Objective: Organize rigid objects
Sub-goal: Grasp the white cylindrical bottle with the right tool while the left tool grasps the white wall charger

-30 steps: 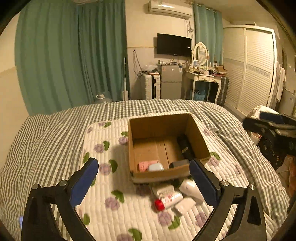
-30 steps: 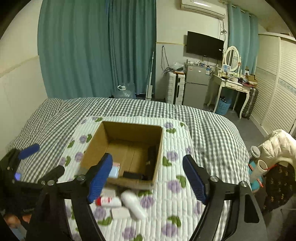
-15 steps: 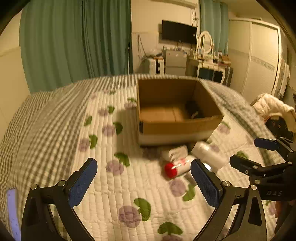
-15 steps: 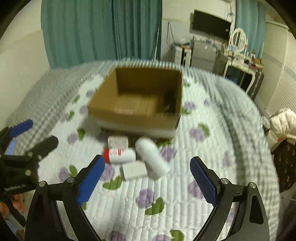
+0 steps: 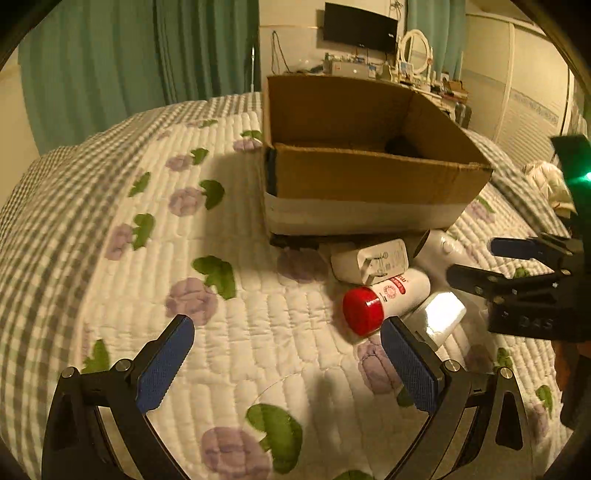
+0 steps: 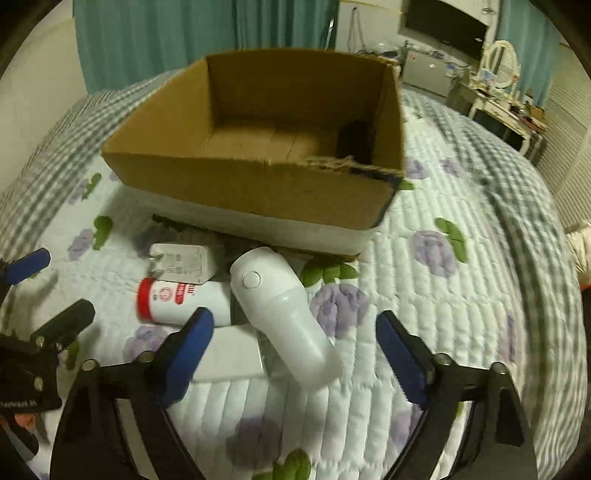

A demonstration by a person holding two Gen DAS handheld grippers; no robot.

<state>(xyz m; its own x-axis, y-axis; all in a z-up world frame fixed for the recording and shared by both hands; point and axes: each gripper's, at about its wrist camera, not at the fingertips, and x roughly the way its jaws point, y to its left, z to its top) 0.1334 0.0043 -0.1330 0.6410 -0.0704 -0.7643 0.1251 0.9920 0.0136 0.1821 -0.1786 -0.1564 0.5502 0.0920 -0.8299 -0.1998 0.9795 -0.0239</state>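
Observation:
An open cardboard box [image 5: 369, 177] [image 6: 258, 184] stands on a floral quilt. In front of it lie a white plug adapter [image 5: 369, 260] [image 6: 183, 262], a red-capped white bottle [image 5: 384, 301] [image 6: 177, 301], a white handheld device with a button [image 6: 284, 317] [image 5: 439, 245] and a flat white box [image 6: 229, 356] [image 5: 439, 315]. My left gripper [image 5: 288, 369] is open and empty, low over the quilt left of the bottle. My right gripper [image 6: 295, 354] is open, its jaws either side of the white device. A dark object [image 6: 352, 142] lies inside the box.
The quilt [image 5: 184, 258] covers a checked bed. Green curtains [image 5: 147, 55], a TV [image 5: 360, 27], a dressing table [image 6: 495, 96] and white wardrobes [image 5: 528, 103] stand beyond the bed. The right gripper shows in the left wrist view [image 5: 517, 269].
Both grippers have dropped and moved closer to the items in front of the box. The right gripper now straddles the white device. The jaws stayed open.

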